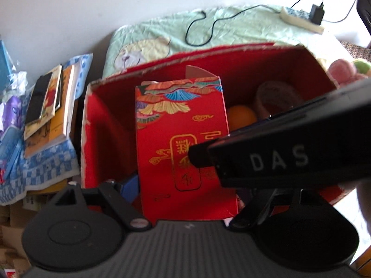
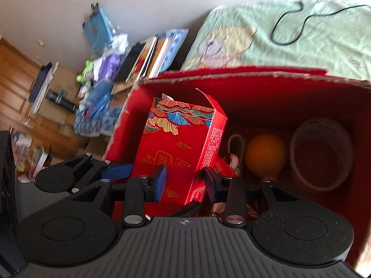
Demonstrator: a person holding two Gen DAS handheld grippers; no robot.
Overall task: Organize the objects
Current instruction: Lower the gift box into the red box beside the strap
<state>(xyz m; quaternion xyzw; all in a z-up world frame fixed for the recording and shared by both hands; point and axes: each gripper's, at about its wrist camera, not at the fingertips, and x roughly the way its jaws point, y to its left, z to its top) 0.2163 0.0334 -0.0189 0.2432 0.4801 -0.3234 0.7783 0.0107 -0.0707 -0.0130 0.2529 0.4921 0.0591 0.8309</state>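
Note:
A red carton (image 1: 185, 143) (image 2: 183, 143) with gold print and a fan pattern stands tilted inside a big red cardboard box (image 1: 208, 55) (image 2: 255, 76). My left gripper (image 1: 187, 192) spans the carton's lower part, its blue pad (image 1: 132, 183) (image 2: 118, 170) against the left side. My right gripper (image 2: 186, 184) clasps the carton's lower corner between its blue pads. That gripper's black casing marked DAS (image 1: 289, 157) crosses the left wrist view. An orange ball (image 2: 265, 155) (image 1: 241, 115) and a brown woven bowl (image 2: 322, 155) (image 1: 276, 97) lie in the box beside the carton.
Behind the box lies a green quilt (image 1: 231, 23) with a black cable (image 1: 201, 30) and a power strip (image 1: 301, 19). Stacked books (image 1: 53, 102) rest on a blue checked cloth (image 1: 46, 162) to the left. Plush toys (image 1: 343, 71) sit at the right, and clutter covers the wooden floor (image 2: 14, 81).

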